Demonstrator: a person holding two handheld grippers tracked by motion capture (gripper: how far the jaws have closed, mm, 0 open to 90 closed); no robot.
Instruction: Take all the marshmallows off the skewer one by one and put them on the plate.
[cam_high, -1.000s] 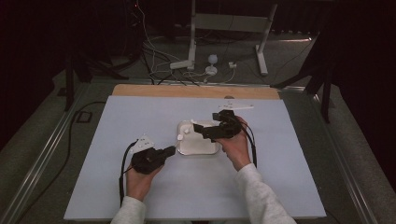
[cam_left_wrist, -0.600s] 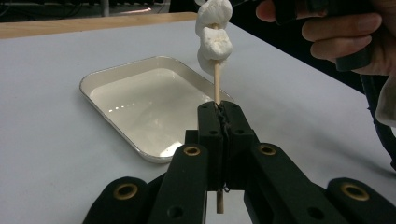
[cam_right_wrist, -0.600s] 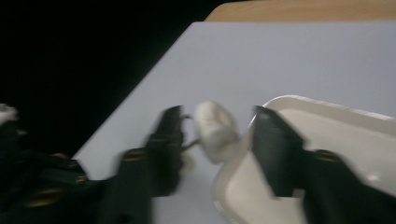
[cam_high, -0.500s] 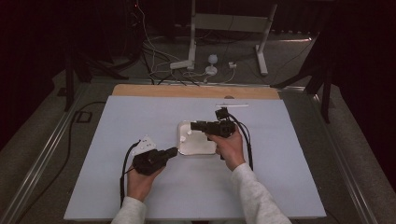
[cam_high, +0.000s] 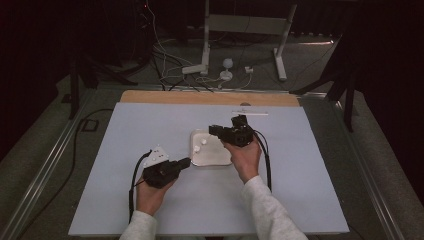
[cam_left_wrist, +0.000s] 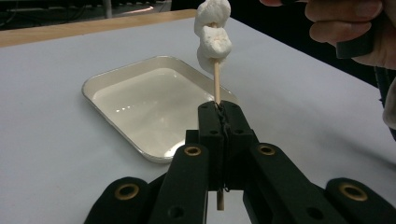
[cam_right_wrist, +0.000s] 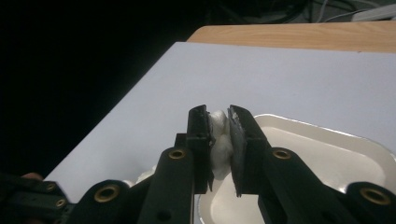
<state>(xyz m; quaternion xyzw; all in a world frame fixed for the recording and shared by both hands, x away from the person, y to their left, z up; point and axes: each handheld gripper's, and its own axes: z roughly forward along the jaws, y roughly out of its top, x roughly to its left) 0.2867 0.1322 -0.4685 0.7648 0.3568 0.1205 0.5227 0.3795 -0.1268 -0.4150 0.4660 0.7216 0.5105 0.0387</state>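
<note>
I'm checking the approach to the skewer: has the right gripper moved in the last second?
Yes. In the high view the right gripper, shut on a white marshmallow, has shifted toward the table's far edge against the shallow white rectangular tray.

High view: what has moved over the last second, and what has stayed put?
The right tool, shut on a marshmallow, lifted from the tray toward the table's far side. The left tool edged slightly right, clamping the skewer throughout. The tray stayed put.
</note>
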